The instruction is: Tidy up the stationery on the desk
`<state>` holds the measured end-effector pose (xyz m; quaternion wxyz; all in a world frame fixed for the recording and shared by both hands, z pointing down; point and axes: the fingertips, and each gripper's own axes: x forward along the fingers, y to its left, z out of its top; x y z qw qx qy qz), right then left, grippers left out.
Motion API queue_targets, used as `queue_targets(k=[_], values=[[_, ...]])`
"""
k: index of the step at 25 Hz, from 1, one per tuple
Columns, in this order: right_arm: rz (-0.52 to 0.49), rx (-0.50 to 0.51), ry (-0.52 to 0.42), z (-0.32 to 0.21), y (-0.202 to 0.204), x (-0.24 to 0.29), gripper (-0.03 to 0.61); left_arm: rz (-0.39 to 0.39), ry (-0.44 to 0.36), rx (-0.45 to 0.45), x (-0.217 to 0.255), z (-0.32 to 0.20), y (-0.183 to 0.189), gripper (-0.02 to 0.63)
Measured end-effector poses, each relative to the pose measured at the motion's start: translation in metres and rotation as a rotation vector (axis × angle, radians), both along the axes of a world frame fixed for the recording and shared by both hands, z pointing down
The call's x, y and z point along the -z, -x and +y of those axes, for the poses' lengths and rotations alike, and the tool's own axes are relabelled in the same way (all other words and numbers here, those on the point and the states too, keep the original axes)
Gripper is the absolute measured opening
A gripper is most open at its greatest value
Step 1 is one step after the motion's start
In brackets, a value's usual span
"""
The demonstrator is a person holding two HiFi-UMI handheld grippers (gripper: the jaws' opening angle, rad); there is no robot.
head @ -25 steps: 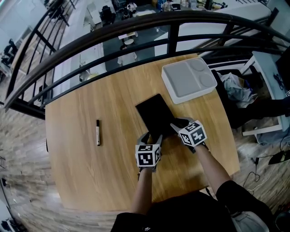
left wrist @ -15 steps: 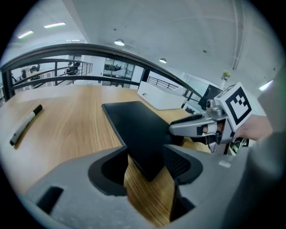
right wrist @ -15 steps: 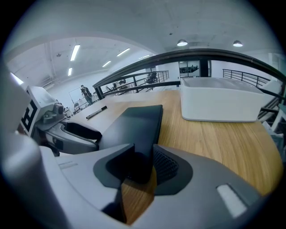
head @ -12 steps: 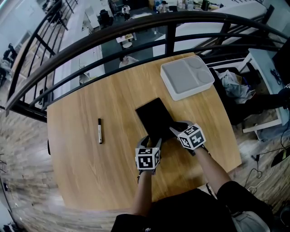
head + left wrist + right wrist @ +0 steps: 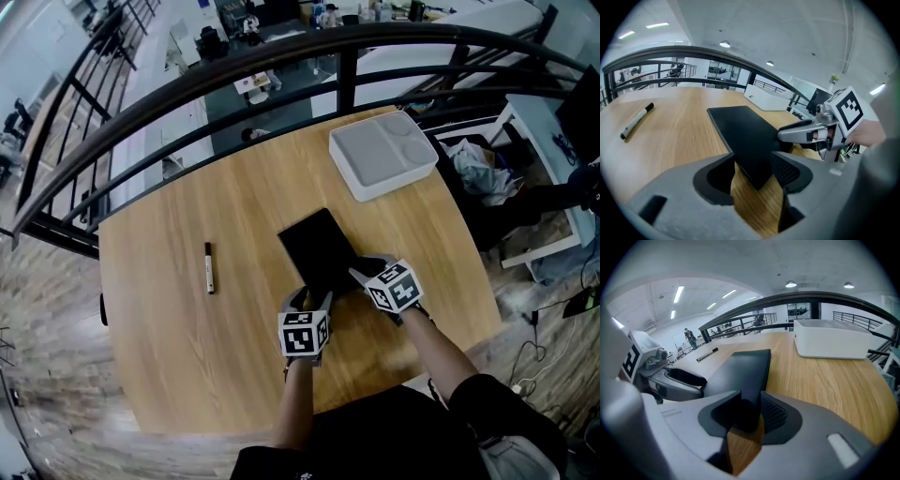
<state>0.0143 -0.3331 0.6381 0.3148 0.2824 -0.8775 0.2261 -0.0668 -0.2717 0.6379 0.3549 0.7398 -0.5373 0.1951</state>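
Five items on one light wooden table point(image 5: 169, 347), listed from the left of the head view. A dark curved railing point(image 5: 234, 70) runs behind the table's far edge.

1. Marker point(image 5: 209, 268): black and white, lying flat on the left half of the table, well apart from everything else.

2. Left gripper point(image 5: 311, 297): grey, with a cube of square patterns on its back, held over the near middle of the table. Its jaws are closed on the near left corner of the notebook. Its own view shows that corner wedged between the two pads, with bare wood below.

3. Notebook point(image 5: 317, 247): black, flat, rectangular, at the centre of the table and set at a slant. Its far end points toward the tray but lies apart from it. Both near corners are gripped.

4. Right gripper point(image 5: 366, 266): same build, just beside the left one. Its jaws stand fairly wide yet clamp the near right corner of the notebook, which fills the gap between them.

5. Tray point(image 5: 375, 159): white, shallow, divided into compartments, on the far right part of the table near the railing.
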Motion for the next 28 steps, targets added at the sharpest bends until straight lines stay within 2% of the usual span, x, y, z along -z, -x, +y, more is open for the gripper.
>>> queue_targets(k=[28], values=[[0.014,-0.055,0.019,0.079,0.017,-0.004,0.121,-0.011,0.033,-0.096,-0.004,0.069,0.023,0.239]])
